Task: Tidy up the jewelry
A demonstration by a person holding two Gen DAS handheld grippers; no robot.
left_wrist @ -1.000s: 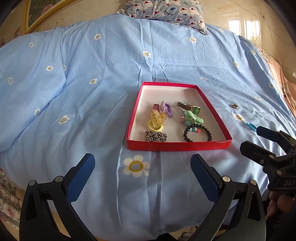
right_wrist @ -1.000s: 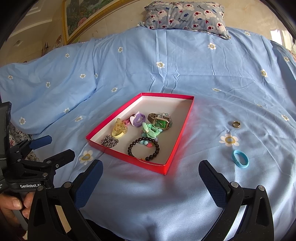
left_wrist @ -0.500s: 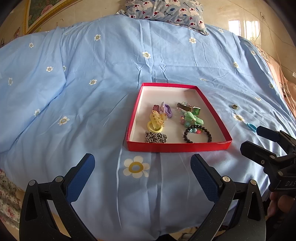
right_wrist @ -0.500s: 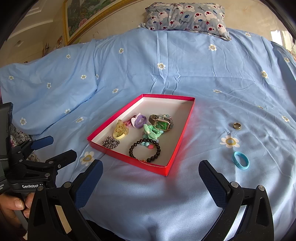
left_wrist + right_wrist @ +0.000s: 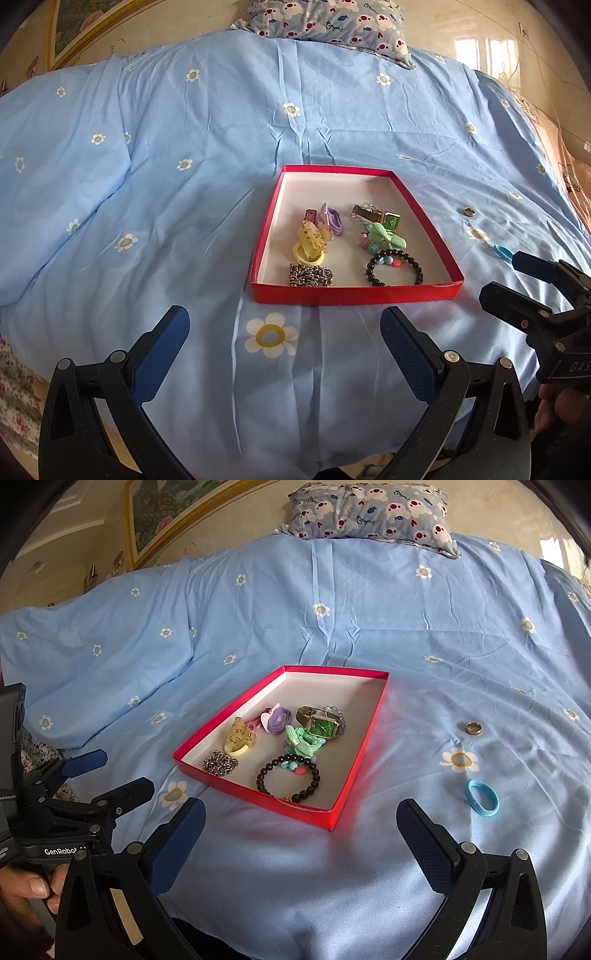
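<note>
Jewelry was mostly sitting in the red tray (image 5: 354, 753) on the blue flowered bedspread (image 5: 406, 635), a little ahead of both tools. Nearest the camera, the right gripper (image 5: 299, 834) hung low over the near edge of the bed with its blue pads spread wide, nothing between them. The left gripper (image 5: 284, 339) was in the same pose, released and empty, pointed straight at the tray's near wall. Each showed up at the edge of the other's view, held level by a hand on the handle, the left hand (image 5: 26, 890) wrapped around its grip.

Inside the tray, a black bead bracelet (image 5: 288, 779) and a silver chain (image 5: 220, 763) lay closest, then a yellow hair clip (image 5: 240, 738) and a green bow (image 5: 301, 740), with a green-faced watch (image 5: 323, 725) and a purple hair tie (image 5: 277, 720) behind. Out on the bedspread, right of the tray and well apart from it, lay a blue hair tie (image 5: 481, 797) and, further back, a metal ring (image 5: 473, 727). A patterned pillow (image 5: 369, 511) sat at the far end.
</note>
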